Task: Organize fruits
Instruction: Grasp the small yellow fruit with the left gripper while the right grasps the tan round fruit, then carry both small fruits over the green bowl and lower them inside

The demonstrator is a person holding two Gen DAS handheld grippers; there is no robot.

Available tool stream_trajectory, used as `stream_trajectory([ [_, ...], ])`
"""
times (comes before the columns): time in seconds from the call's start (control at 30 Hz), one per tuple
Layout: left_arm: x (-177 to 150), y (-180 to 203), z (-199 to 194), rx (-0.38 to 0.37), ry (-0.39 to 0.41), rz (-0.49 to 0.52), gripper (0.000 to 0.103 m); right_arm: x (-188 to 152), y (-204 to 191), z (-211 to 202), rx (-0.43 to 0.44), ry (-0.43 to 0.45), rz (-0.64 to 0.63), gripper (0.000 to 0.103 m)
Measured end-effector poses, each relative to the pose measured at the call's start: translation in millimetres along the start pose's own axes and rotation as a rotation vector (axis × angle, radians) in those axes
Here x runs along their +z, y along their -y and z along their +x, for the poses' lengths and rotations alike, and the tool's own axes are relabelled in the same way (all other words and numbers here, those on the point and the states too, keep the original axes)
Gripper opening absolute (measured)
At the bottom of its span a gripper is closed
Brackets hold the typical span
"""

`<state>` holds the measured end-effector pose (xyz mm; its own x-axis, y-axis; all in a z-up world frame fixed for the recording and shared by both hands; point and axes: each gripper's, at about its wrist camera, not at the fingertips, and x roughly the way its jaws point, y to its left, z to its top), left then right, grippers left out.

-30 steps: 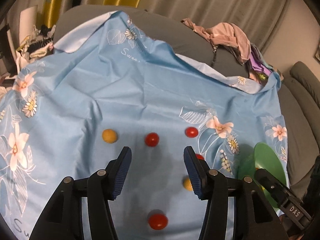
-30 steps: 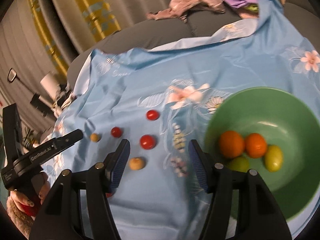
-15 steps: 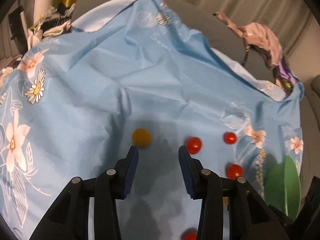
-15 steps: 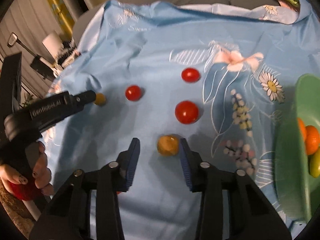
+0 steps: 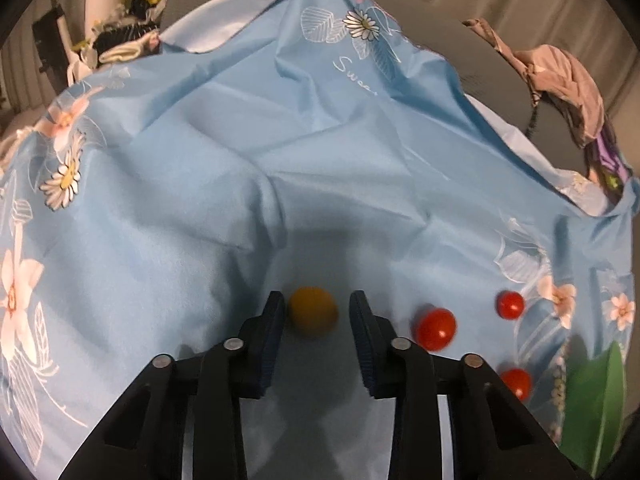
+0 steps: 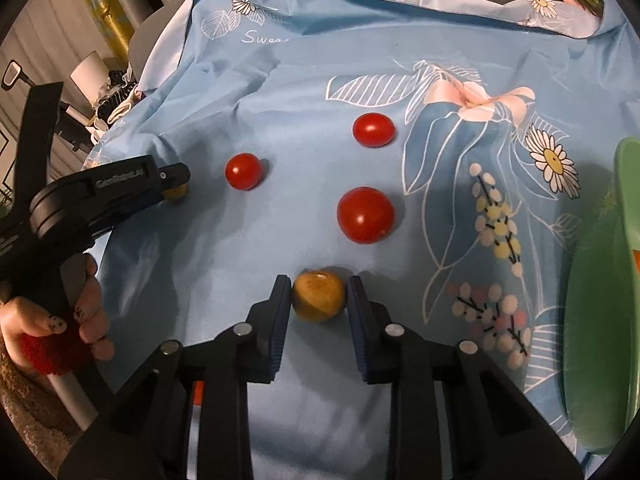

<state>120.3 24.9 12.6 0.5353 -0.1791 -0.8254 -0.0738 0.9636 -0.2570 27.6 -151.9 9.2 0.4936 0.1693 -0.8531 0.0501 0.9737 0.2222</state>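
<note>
Small fruits lie on a blue flowered cloth [image 5: 280, 152]. My left gripper [image 5: 317, 314] is open, its jaws on either side of a yellow-orange fruit [image 5: 313, 309] with a small gap on each side. Red tomatoes [image 5: 435, 328] lie to its right. My right gripper [image 6: 318, 295] is open around another yellow fruit [image 6: 319, 295], with the pads close to it or just touching. Three red tomatoes [image 6: 365, 214] lie beyond it. The left gripper shows in the right wrist view [image 6: 172, 184] at the left. The green bowl [image 6: 600, 320] is at the right edge.
The cloth [image 6: 304, 64] covers a grey sofa. A pile of clothes [image 5: 560, 80] lies at the back right. Clutter [image 5: 120, 44] sits beyond the cloth's left edge. The green bowl's rim [image 5: 596, 400] shows at the lower right of the left wrist view.
Both grippers have moved forward and down and narrowed. The left one now straddles the yellow-orange fruit, the right one the other yellow fruit. The bowl has slid to the right edge.
</note>
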Motion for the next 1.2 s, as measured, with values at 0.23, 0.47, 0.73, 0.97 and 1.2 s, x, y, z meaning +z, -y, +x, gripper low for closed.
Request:
stream_trajectory([
  [0.23, 0, -1, 2, 0.018, 0.015, 0.011, 0.026, 1, -3, 2, -0.009, 0.0, -0.011, 0.028],
  [0.47, -5, 10, -37, -0.007, 0.094, 0.004, 0.026, -1, -3, -11, -0.003, 0.034, -0.014, 0.028],
  [0.73, -13, 31, -88, -0.052, 0.205, 0.055, 0.026, -5, 4, -41, 0.027, 0.117, 0.006, 0.028],
  [0.97, -21, 46, -117, -0.09, 0.28, 0.098, 0.026, -8, 10, -65, 0.043, 0.186, 0.031, 0.028],
  [1.2, -32, 65, -144, -0.146, 0.341, 0.155, 0.026, -11, 18, -91, 0.049, 0.262, 0.052, 0.029],
])
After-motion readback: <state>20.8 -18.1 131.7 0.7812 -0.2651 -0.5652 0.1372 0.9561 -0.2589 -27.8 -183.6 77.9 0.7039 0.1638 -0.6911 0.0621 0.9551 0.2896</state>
